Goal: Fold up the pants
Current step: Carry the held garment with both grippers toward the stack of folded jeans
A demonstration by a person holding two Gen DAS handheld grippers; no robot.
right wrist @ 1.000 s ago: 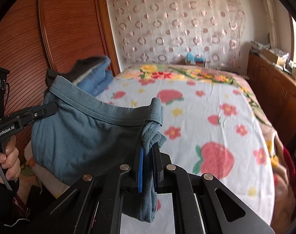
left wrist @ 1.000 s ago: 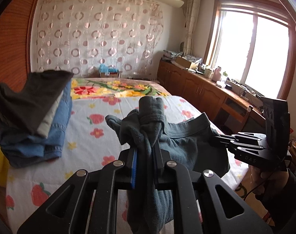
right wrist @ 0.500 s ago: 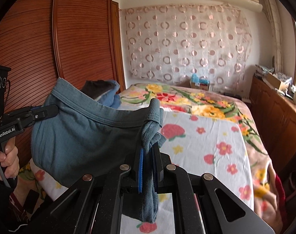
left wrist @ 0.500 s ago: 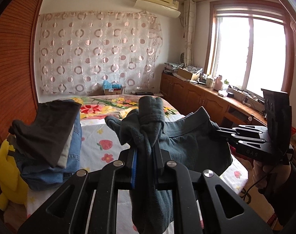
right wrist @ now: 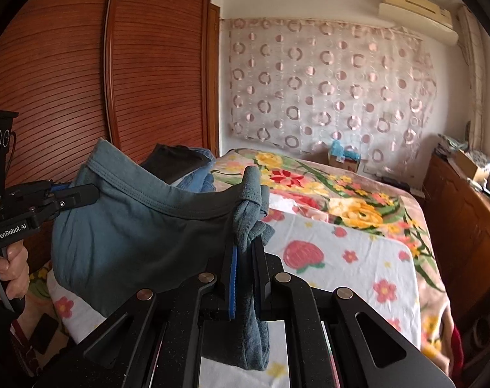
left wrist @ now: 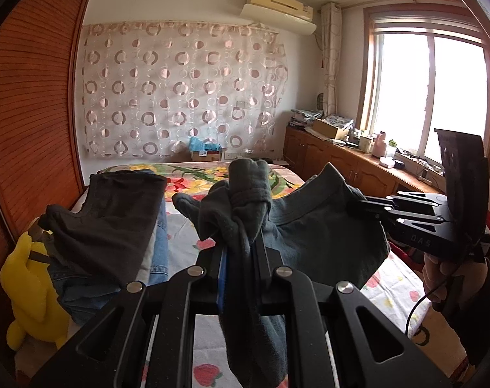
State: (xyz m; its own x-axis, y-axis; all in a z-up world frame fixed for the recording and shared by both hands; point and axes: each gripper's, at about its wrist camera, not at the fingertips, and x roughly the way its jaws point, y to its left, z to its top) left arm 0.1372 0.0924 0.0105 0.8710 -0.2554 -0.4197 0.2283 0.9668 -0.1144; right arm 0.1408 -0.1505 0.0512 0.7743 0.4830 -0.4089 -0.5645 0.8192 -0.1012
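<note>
Your left gripper (left wrist: 240, 249) pinching bunched grey-blue pants (right wrist: 141, 226), your right gripper (right wrist: 245, 249) pinching their waistband, garment slung between above floral bed (right wrist: 358, 258), folded clothes stack (left wrist: 115, 236) beside.

Black left claw (right wrist: 80, 193) is showing white "GenRobot.AI" lettering, silver screws, blue pad; dark sleeve (left wrist: 481, 310) is covering the wrist

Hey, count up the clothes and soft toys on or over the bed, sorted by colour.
Grey-blue cotton pants, held up by both grippers: 1
Dark charcoal folded garment: 1
Blue denim jeans: 1
Yellow plush toy: 1
Total: 4
</note>
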